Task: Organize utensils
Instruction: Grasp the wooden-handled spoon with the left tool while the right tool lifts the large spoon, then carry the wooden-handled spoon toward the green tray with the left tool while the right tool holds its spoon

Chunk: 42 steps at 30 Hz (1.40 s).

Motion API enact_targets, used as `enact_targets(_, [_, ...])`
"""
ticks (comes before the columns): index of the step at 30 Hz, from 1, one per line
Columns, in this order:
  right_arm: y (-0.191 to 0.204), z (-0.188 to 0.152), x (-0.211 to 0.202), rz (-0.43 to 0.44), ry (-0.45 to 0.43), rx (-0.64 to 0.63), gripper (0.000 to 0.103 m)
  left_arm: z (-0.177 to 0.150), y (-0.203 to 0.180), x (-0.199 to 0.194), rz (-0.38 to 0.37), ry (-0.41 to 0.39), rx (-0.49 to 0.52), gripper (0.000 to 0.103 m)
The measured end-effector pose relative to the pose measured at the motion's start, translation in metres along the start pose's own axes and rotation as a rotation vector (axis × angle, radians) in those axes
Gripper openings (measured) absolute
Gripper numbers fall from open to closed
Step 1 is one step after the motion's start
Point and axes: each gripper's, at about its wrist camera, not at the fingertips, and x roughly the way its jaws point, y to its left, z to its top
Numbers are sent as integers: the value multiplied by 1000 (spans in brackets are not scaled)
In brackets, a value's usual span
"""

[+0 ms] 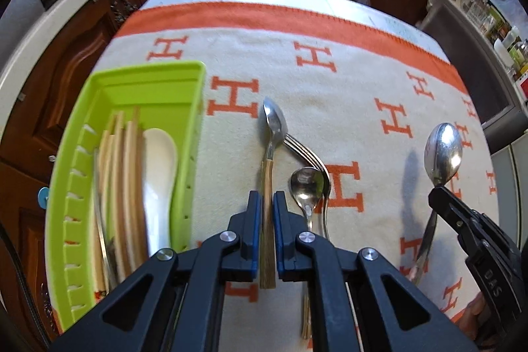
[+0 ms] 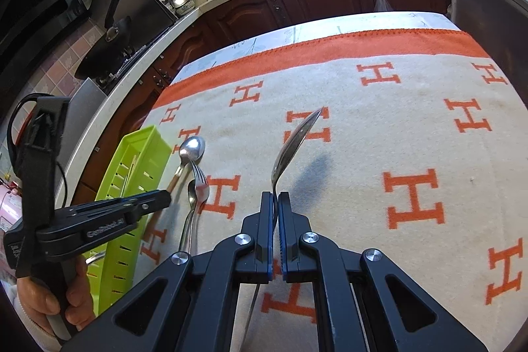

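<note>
Left wrist view shows my left gripper [image 1: 268, 203] pinching the wood-grain handle of a small spoon [image 1: 271, 134], its steel bowl pointing away over the blanket. My right gripper [image 2: 276, 203] is pressed tight on the thin stem of a large steel spoon [image 2: 293, 144], which stands clear of the cloth and casts a shadow beneath it. So I judge both pickups made, with the carry to the green tray [image 1: 198, 108] as the step in hand.

That tray is slotted lime plastic, lying at the left edge of the tabletop, already holding pale wooden chopsticks [image 1: 122, 174] and a glossy white soup spoon [image 1: 160, 174]. A fork [image 1: 305, 154] and a teaspoon [image 1: 305, 187], both polished metal, lie overlapping on the fuzzy cream blanket [image 1: 346, 88] with orange H letters.

Next I need to swing each spoon over the tray, align it lengthwise and lower it; the smaller spoon may be barely lifted, hard to tell
</note>
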Motion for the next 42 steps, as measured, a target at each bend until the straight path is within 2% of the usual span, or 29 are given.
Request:
enact_targets(3, [1,0,-5,4,-5,2,3,-4,5,-16,8,-34,7,5])
enact_targets(5, [3,-1,-8,6,-8,0,3,-4,6,-20,5,-24,12,5])
enact_targets(15, [15,-8,-22,10,-12,-22,3,-59,-10,0,7,107,108,5])
enact_targets(16, [15,-9,-23,10,-13,-22,3,-62,-11,-2,11,78,112,5])
enact_targets(22, [12,-10,-25,16,-13,-20,3,-56,-3,-1,-32,77,71,7])
enact_targets(25, [9,-13,-27,21,-15,-16,3,-52,-5,1,-40,66,83,14])
enact_targets(27, [7,-14,-27,25,-14,-14,3,-48,-10,3,-49,62,99,26])
enact_targets(29, [6,-13,-26,25,-12,-11,3,-47,-16,4,-46,58,123,34])
enact_targets(31, [4,-13,-26,26,-10,-8,3,-47,-22,5,-25,41,153,35])
enact_targets(32, [3,-13,-26,26,-10,-7,3,-47,-23,5,-22,36,158,35])
enact_targets(34, [1,-13,-25,26,-9,-3,3,-45,-20,4,-14,28,150,25])
enact_targets(36, [0,-14,-25,24,-7,-1,3,-43,-14,4,-19,27,125,8])
enact_targets(38, [-1,-15,-24,23,-6,2,3,-41,-7,4,-45,29,103,5])
enact_targets(42, [2,-14,-23,25,-6,-2,3,-46,-8,1,-25,9,105,4])
